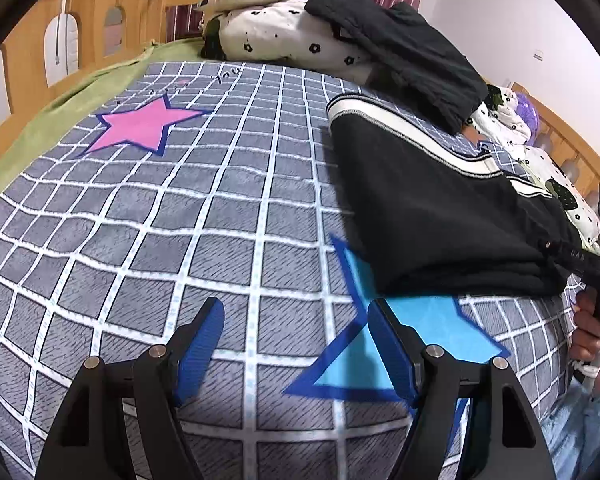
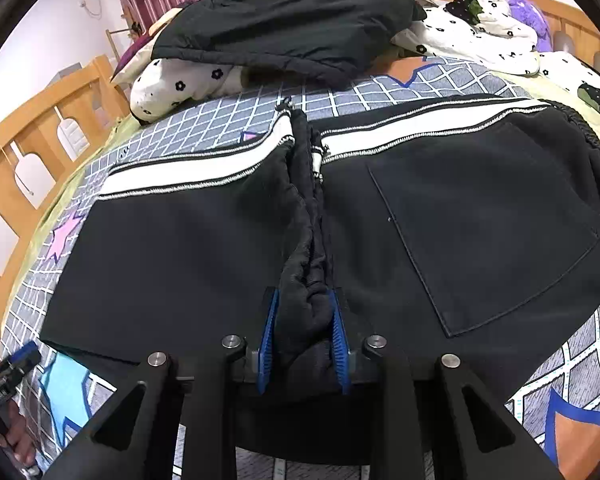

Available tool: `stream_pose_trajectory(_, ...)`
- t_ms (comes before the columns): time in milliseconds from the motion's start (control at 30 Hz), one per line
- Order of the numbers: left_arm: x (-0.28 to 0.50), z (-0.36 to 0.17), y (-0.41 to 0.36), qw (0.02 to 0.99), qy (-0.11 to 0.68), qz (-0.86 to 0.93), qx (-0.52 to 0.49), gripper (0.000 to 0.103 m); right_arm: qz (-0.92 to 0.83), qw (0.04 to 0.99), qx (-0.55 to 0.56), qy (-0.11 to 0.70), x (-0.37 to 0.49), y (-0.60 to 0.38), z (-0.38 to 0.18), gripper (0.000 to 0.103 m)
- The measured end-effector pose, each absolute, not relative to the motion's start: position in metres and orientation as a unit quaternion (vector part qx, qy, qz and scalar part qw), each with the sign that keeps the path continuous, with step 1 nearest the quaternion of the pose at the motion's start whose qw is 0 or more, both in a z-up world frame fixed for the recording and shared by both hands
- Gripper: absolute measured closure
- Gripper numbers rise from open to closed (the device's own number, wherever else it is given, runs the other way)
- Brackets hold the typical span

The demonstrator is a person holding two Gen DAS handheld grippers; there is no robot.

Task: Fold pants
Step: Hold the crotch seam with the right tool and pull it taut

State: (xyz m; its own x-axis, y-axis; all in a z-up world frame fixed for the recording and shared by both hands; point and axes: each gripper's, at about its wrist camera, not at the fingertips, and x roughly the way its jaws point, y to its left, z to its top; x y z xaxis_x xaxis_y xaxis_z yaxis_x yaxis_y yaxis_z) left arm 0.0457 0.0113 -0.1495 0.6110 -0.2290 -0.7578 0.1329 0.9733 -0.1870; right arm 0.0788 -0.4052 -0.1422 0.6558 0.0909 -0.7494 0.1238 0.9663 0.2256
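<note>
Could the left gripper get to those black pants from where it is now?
Probably yes. The left gripper is open over bare checked bedspread, and the black pants lie just beside it with nothing between. The right gripper already pinches their near edge.

The black pants (image 2: 204, 248) hide most of the blue star (image 1: 428, 320) on the checked bedcover (image 1: 148, 216), the right gripper (image 2: 304, 336) covers their near hem, and a hand (image 1: 592, 332) is cut off at the left-wrist picture's edge
</note>
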Motion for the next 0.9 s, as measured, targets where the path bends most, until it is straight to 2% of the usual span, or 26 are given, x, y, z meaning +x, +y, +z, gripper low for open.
stream_pose_trajectory(300, 0.060, -0.146, -0.023, 0.886, 0.433, -0.161, -0.039, 0.031, 0.000, 0.898, 0.165, 0.408, 0.074, -0.415, -0.142, 0.078)
stream_pose_trajectory(467, 0.065, -0.153, -0.044, 0.890, 0.436, -0.129, 0.025, 0.031, 0.008, 0.900, 0.166, 0.404, 0.073, -0.416, -0.141, 0.078)
stream_pose_trajectory(900, 0.067, -0.143, -0.038, 0.906, 0.406, -0.122, 0.000, 0.031, 0.016, 0.901, 0.177, 0.395, 0.071, -0.419, -0.143, 0.078)
